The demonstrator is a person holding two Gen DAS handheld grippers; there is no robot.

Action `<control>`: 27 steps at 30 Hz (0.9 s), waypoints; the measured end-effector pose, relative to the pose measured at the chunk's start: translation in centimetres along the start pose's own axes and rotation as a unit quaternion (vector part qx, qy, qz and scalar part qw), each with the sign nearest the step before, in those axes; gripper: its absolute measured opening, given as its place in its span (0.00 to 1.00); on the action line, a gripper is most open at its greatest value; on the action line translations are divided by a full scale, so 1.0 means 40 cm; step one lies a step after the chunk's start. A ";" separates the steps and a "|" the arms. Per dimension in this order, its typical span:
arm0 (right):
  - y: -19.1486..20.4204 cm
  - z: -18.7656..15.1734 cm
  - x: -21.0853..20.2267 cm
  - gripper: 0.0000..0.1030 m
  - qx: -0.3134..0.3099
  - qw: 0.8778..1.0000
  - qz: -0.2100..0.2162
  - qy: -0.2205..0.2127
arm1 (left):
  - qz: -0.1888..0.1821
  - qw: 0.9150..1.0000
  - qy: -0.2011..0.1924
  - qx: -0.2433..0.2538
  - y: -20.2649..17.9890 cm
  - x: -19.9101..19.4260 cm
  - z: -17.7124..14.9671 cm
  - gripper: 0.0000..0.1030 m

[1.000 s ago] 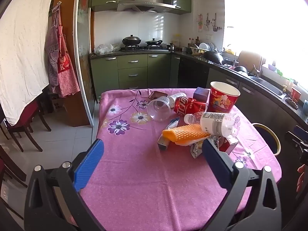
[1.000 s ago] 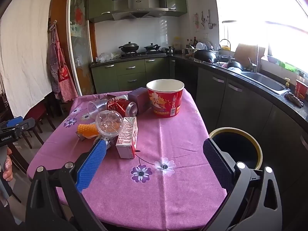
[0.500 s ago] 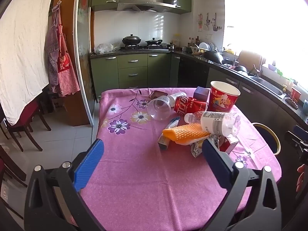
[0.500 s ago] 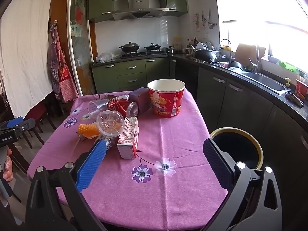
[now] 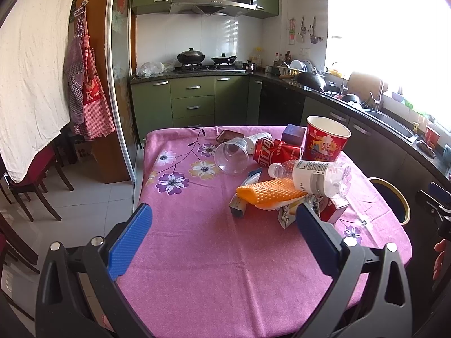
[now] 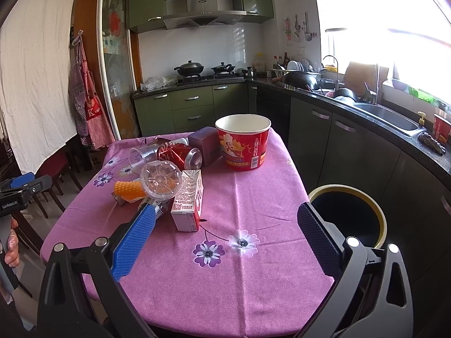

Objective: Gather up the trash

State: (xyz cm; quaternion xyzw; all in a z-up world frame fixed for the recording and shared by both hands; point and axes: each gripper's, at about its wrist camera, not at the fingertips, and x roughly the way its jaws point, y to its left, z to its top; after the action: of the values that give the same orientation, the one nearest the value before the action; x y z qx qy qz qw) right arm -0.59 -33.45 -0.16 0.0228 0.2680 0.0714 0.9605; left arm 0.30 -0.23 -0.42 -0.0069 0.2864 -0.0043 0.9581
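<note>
Almost nothing has moved over the last second: both views have only crept slightly, and the heap of trash on the pink tablecloth (image 6: pixel 253 197) lies as it did. The left gripper (image 5: pixel 222 222) hangs above the near half of the table with its blue pads spread wide and nothing between them; the right gripper (image 6: pixel 228 225) is just as wide open and empty. The trash sits in one cluster ahead of both: a clear plastic bottle (image 5: pixel 313 178) lying on its side atop an orange sponge-like piece (image 5: pixel 270 193), a red juice carton (image 6: pixel 187 205) standing beside them, a red can (image 6: pixel 180 155) on its side, a tipped clear cup (image 5: pixel 231 155) and a red paper bucket (image 6: pixel 243 146) upright behind. In the right wrist view the bottle's base faces the camera, so its long axis runs roughly away from those fingers; in the left view it lies crosswise. The carton stands just ahead of the right gripper's left pad, so the right hand looks nearer, and the black bin (image 6: pixel 349 217) sits low beyond the table's right edge on that same side.
</note>
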 end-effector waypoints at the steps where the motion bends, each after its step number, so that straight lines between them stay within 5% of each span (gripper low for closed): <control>1: -0.002 0.000 0.000 0.96 0.000 1.000 0.001 0.000 | 0.000 1.000 0.000 0.000 -0.002 0.001 -0.001 0.94; 27: -0.003 -0.002 0.003 0.96 0.003 1.000 0.002 0.001 | -0.003 1.000 0.004 0.000 -0.010 0.004 -0.008 0.94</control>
State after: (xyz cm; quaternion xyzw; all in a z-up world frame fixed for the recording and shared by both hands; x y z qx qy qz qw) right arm -0.53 -33.54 -0.31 0.0257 0.2689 0.0723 0.9601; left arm 0.26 -0.63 -0.78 -0.0075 0.2904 -0.0076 0.9568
